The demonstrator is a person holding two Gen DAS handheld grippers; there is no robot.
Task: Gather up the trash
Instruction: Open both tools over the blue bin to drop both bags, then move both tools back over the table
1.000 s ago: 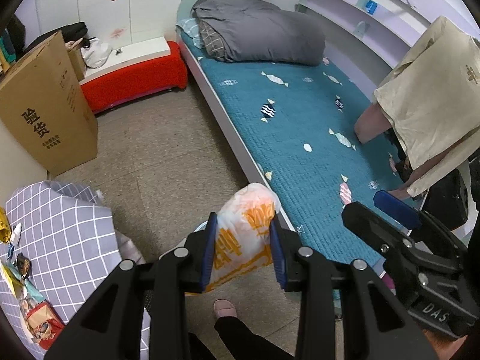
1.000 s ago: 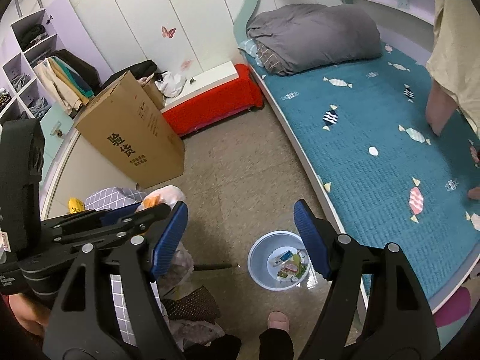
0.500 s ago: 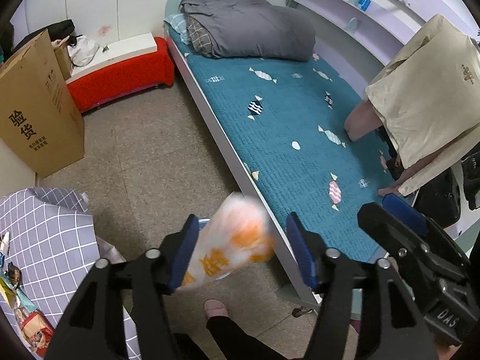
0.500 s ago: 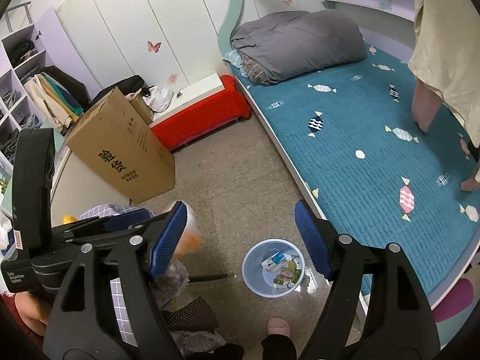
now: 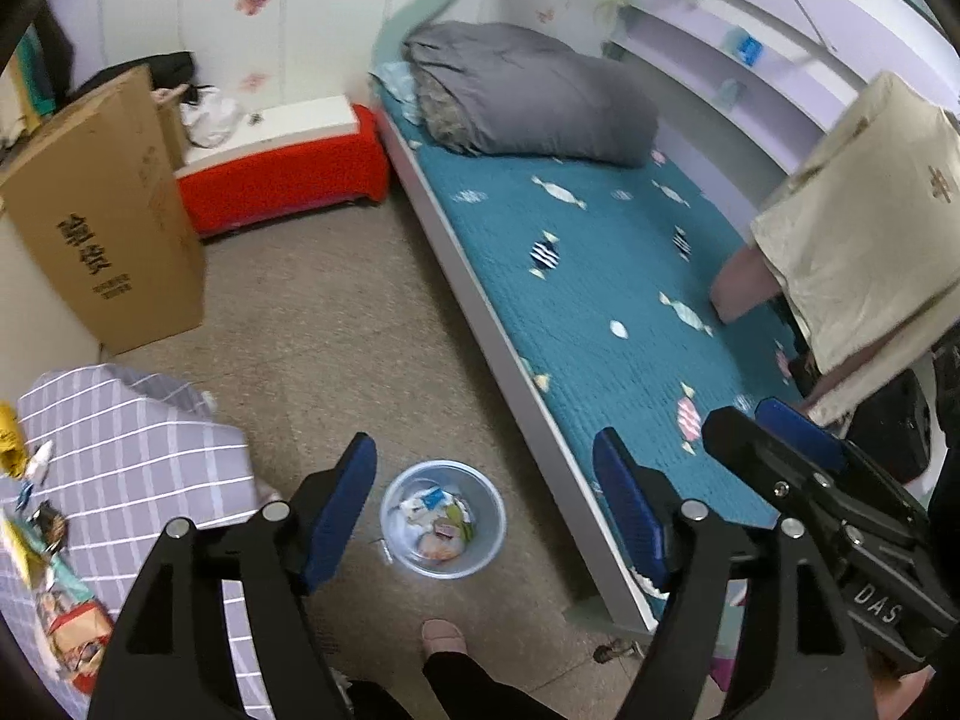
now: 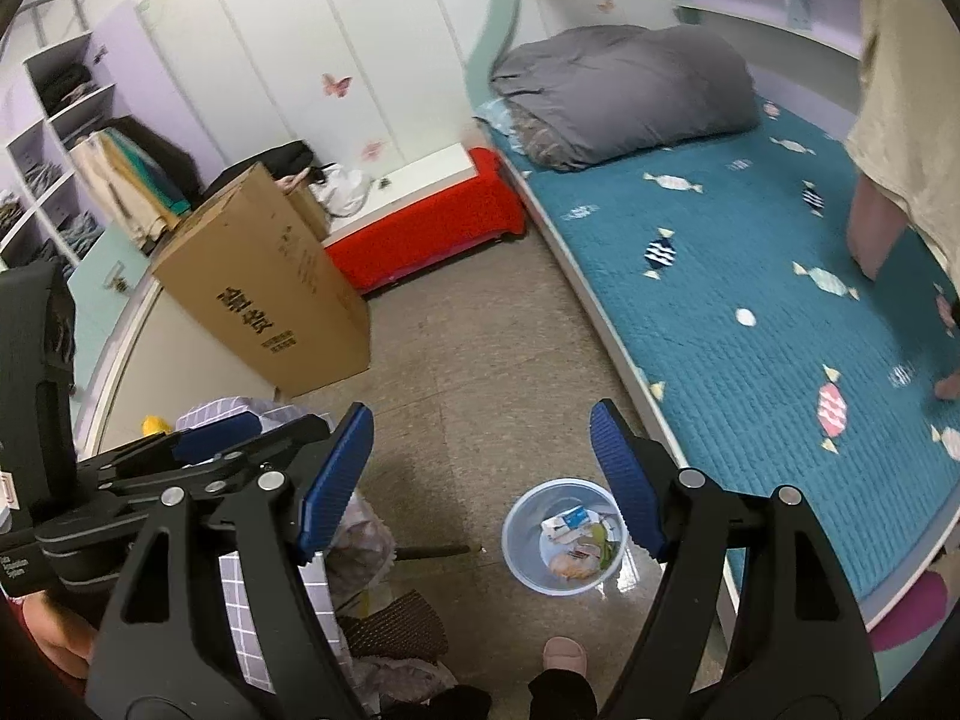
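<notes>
A small pale blue bin (image 5: 495, 531) stands on the floor beside the bed, with wrappers and an orange-and-white plastic bag (image 5: 440, 543) inside. My left gripper (image 5: 483, 456) hovers above it. Its jaws are opening and nothing is between them. In the right wrist view the same bin (image 6: 517, 547) and bag (image 6: 570, 565) show below my right gripper (image 6: 480, 426), which stands open and empty. More wrappers (image 5: 66, 630) lie on the grey checked tablecloth (image 5: 120, 450) at lower left.
A teal bed (image 5: 600, 270) with a grey duvet runs along the right, and another person (image 5: 870, 228) kneels on it. A tall cardboard box (image 5: 108, 228) and a red bench (image 5: 282, 180) stand at the back. My slippered foot (image 5: 443, 636) is near the bin.
The left jaws spread apart and let go of the orange-and-white bag, which dropped into the bin. The left hand drew back and up a little. The right gripper stayed open.
</notes>
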